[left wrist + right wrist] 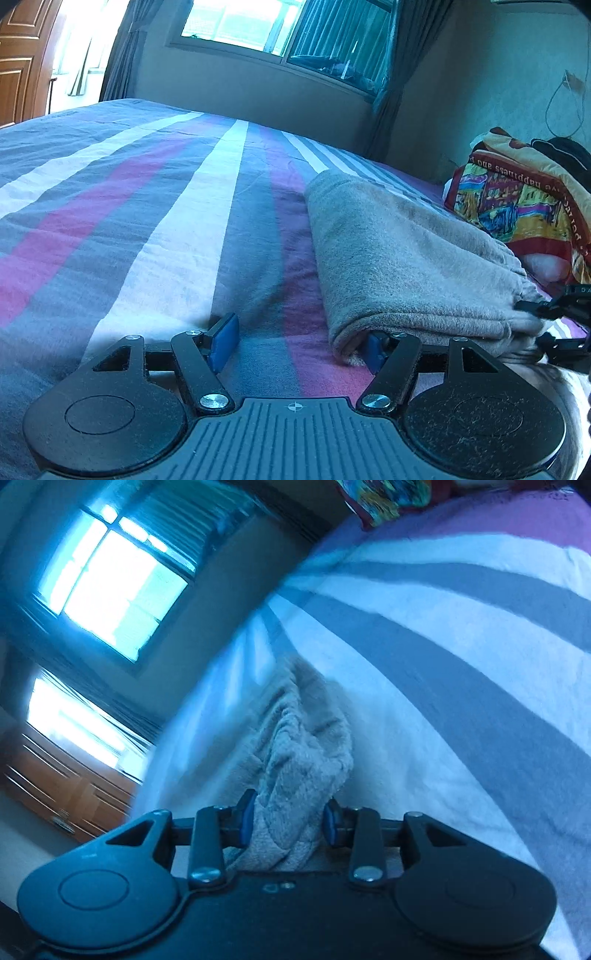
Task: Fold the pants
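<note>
Fingers [246, 821] pinch grey pants [299, 760] over bed [461, 686].

A home bedroom, daytime. A wide bed w/ a grey, white & pink striped cotton cover [155, 206] fills most of the room. Behind it a large glass window [240, 24] w/ dark grey curtains [122, 55] at either side lets in bright light. A brown panelled wooden door [16, 59] stands at far left. A multicoloured printed blanket w/ lettering [517, 192] is heaped at the bed's right edge by a plain pale wall [498, 92].
</note>
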`<action>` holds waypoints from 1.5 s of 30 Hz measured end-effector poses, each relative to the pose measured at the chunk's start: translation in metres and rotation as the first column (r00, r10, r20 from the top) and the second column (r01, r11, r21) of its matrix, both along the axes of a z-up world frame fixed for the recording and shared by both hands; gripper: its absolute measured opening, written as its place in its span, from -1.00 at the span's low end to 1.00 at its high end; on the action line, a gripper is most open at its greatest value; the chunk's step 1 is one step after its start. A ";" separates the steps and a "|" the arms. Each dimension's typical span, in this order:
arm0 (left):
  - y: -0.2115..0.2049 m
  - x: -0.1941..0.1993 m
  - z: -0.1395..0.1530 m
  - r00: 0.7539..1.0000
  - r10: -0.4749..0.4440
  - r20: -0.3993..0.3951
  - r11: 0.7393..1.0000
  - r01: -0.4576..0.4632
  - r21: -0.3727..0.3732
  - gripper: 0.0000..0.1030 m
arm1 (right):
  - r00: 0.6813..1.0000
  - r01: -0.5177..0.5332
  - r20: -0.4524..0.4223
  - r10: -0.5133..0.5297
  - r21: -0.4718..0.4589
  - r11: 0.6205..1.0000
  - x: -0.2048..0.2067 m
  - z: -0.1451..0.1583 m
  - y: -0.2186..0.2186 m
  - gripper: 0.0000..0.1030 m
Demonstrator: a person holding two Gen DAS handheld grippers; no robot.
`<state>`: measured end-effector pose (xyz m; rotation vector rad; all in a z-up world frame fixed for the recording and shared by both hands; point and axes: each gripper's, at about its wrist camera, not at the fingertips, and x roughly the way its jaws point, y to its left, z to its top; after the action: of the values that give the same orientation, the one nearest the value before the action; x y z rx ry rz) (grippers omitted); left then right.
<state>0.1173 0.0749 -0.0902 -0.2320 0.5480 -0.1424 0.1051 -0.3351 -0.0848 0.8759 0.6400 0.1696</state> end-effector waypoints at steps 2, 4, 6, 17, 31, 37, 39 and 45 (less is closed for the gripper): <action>0.000 -0.001 0.000 1.000 0.001 0.000 1.000 -0.001 -0.003 0.33 | 1.000 0.003 -0.018 -0.002 0.039 0.999 0.005 -0.008 -0.003 -0.36; 0.000 0.000 0.000 1.000 0.002 0.000 1.000 -0.002 -0.009 0.33 | 1.000 -0.006 -0.010 0.006 -0.004 1.000 0.002 -0.003 0.001 -0.32; -0.002 0.001 0.002 1.000 0.003 -0.004 1.000 -0.003 0.001 0.33 | 1.000 -0.009 -0.014 0.009 -0.007 1.000 0.001 -0.002 0.001 -0.32; 0.003 0.013 0.013 1.000 0.003 -0.010 0.996 -0.004 -0.090 -0.14 | 0.998 -0.056 -0.017 0.055 -0.056 0.997 0.032 0.014 0.020 -0.25; 0.016 0.012 -0.008 0.999 0.032 -0.029 0.975 -0.038 -0.219 -0.15 | 0.998 -0.044 0.033 0.044 0.000 0.999 0.016 0.007 0.018 -0.33; 0.007 0.009 -0.004 1.000 0.013 -0.028 0.986 -0.018 -0.163 -0.02 | 0.983 -0.047 0.176 0.044 0.008 0.999 0.001 0.030 0.007 -0.33; 0.004 0.010 -0.003 0.999 0.007 -0.033 0.989 -0.012 -0.146 0.00 | 0.994 -0.018 0.107 0.017 0.009 1.000 0.004 0.016 0.001 -0.34; 0.001 0.007 0.000 0.999 0.003 -0.052 0.993 -0.009 -0.117 0.00 | 0.999 -0.010 0.032 0.009 0.026 1.000 0.010 -0.008 -0.003 -0.35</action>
<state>0.1246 0.0762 -0.0897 -0.3529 0.5909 -0.1631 0.1149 -0.3379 -0.0932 0.8943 0.6139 0.2005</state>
